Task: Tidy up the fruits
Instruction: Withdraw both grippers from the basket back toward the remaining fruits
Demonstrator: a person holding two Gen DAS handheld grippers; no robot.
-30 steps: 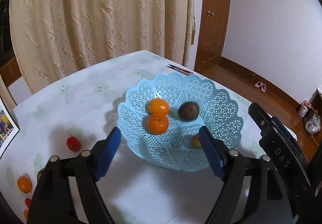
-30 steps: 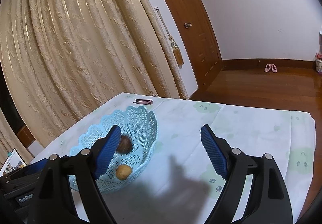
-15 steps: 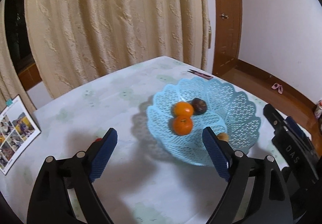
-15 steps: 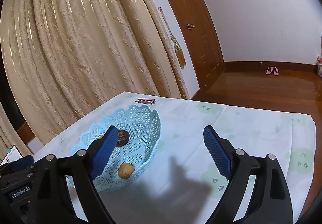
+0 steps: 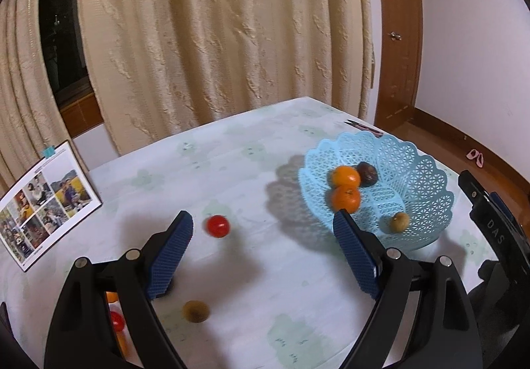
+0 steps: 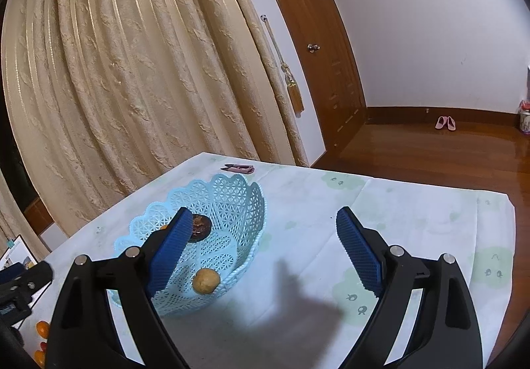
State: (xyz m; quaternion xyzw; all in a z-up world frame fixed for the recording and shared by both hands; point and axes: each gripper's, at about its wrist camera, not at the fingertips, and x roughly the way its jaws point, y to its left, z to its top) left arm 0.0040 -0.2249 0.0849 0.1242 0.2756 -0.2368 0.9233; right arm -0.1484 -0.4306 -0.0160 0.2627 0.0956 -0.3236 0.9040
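Lying outside the basket [image 5: 427, 176], a tomato [image 5: 217, 226] shows only leftward.

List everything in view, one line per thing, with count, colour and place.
basket: 1, light blue lattice, on the table toward the right
oranges: 2, orange, inside the basket, side by side
dark fruit: 1, dark brown, in the basket beside the oranges
small tan fruit: 1, yellow-brown, in the basket near its front wall
red fruit: 1, red, on the cloth left of the basket
brown fruit: 1, olive-brown, on the cloth near the camera
tablecloth: 1, pale with green prints, covers the table
photo sheet: 1, many colours, left table edge
curtain: cream, behind the table
door: 1, brown wood, beside the curtain
left gripper: black with blue pads, open, empty
right gripper: same, open, empty
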